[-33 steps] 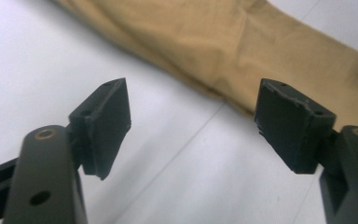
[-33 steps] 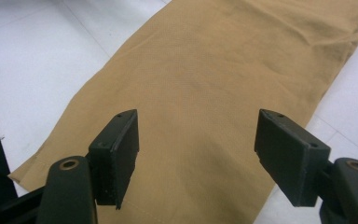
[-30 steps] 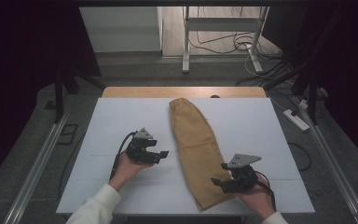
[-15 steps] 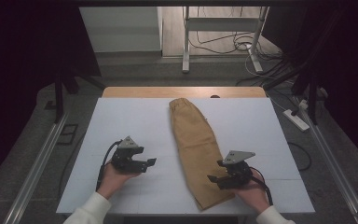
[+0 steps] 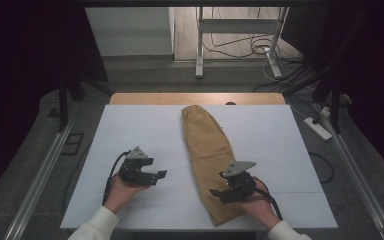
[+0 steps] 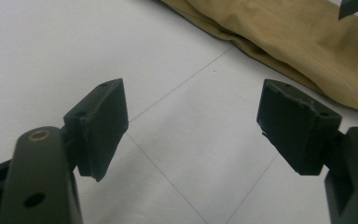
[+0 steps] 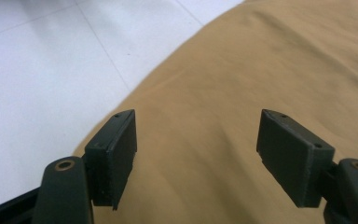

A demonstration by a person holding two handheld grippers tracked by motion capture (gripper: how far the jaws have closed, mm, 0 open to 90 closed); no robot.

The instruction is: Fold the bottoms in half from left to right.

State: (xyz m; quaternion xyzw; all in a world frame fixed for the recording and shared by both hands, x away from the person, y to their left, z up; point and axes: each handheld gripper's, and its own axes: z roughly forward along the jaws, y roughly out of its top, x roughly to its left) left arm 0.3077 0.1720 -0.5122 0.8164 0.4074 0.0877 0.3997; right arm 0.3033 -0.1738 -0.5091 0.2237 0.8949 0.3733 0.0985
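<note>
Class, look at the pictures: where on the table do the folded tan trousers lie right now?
In the high view, the tan trousers lie lengthwise down the middle of the white table, their near end under the open right hand-held gripper.

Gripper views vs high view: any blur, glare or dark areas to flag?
High view: white table evenly lit, surroundings fall to near black, tan trousers sharp. Left gripper view: left gripper close and a bit soft, mild sheen on the table, no harsh glare. Right gripper view: right gripper over the cloth, folds slightly soft, bright washout top left.
</note>
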